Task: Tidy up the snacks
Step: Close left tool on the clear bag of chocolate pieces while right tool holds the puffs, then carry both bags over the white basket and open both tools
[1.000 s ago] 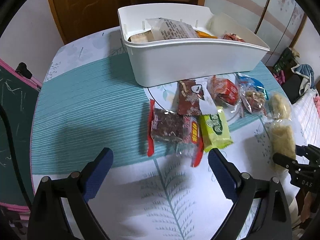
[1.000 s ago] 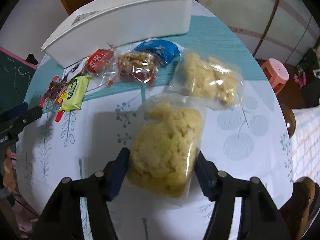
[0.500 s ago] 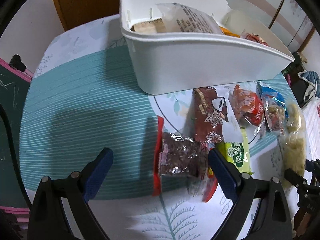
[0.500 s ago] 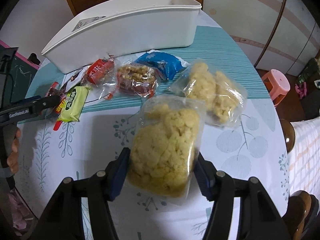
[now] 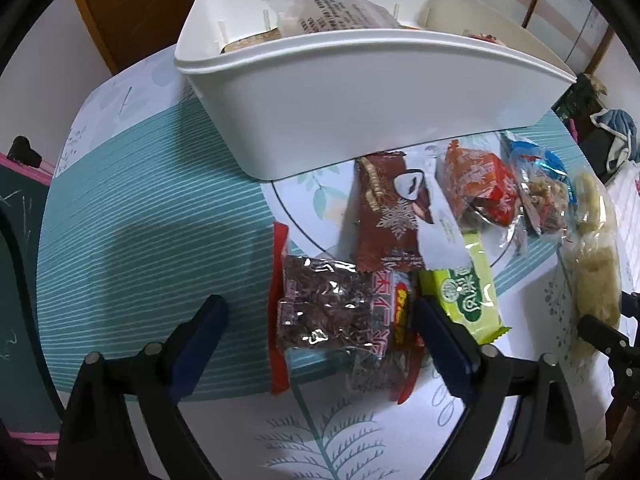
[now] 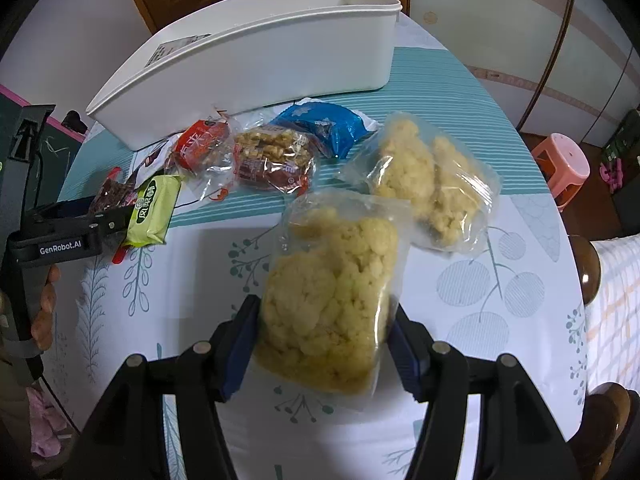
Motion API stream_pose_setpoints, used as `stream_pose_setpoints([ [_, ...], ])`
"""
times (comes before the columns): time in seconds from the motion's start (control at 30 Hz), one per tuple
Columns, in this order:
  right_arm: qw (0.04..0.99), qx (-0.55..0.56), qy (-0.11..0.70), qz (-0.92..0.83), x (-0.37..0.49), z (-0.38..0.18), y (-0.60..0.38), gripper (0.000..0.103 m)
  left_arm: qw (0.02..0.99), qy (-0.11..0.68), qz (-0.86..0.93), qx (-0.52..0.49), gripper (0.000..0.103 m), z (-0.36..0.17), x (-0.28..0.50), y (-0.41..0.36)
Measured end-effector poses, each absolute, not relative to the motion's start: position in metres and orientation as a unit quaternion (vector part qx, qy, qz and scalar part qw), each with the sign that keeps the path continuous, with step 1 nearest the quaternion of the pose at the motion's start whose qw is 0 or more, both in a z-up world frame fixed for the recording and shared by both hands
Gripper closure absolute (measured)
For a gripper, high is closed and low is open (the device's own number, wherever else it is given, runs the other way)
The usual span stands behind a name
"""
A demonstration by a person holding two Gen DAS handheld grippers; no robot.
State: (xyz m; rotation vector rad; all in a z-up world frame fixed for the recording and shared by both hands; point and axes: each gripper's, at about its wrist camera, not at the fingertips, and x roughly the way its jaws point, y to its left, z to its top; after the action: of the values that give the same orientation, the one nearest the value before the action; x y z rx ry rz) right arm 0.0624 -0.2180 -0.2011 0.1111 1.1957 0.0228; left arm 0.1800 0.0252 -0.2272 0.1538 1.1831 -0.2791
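A white bin (image 5: 360,112) holding several packs stands at the back of the table. In front of it lies a red-edged clear pack of dark snack (image 5: 324,312). My left gripper (image 5: 320,340) points down over this pack with its jaws closing. The pack lies between the pads, and the left pad is still clear of it. My right gripper (image 6: 324,348) is shut on a clear bag of yellow crumbly snack (image 6: 332,292), held just above the table. The same white bin (image 6: 260,60) shows behind it in the right wrist view.
Loose snacks lie in a row before the bin: a brown wrapper (image 5: 384,220), a green pack (image 5: 468,296), a red pack (image 5: 480,184), a nut pack (image 6: 272,160), a blue pack (image 6: 324,128) and a second yellow bag (image 6: 432,184). A pink stool (image 6: 564,160) stands beyond the table's right edge.
My left gripper has come forward and down over the dark snack pack, and its jaws have narrowed a little. The right gripper has kept its hold on the yellow bag and barely moved.
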Motion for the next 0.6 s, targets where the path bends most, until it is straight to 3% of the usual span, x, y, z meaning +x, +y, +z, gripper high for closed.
stream_pose_setpoints([
  [0.03, 0.825, 0.052, 0.563, 0.011, 0.062, -0.201, -0.218, 0.042, 0.818, 0.553, -0.137, 0.075, 0.019, -0.225, 0.176, 0.023],
  [0.1, 0.825, 0.054, 0.562, 0.011, 0.062, -0.201, -0.218, 0.042, 0.819, 0.547, -0.150, 0.083, 0.043, -0.221, 0.169, 0.015],
  [0.17, 0.826, 0.053, 0.561, 0.011, 0.062, -0.201, -0.218, 0.042, 0.819, 0.546, -0.150, 0.089, 0.053, -0.217, 0.167, 0.012],
  [0.33, 0.827, 0.053, 0.559, 0.012, 0.062, -0.200, -0.218, 0.042, 0.821, 0.547, -0.142, 0.082, 0.060, -0.215, 0.163, 0.013],
  [0.6, 0.829, 0.056, 0.556, 0.020, 0.055, -0.199, -0.217, 0.042, 0.828, 0.544, -0.124, 0.057, 0.062, -0.204, 0.127, 0.031],
])
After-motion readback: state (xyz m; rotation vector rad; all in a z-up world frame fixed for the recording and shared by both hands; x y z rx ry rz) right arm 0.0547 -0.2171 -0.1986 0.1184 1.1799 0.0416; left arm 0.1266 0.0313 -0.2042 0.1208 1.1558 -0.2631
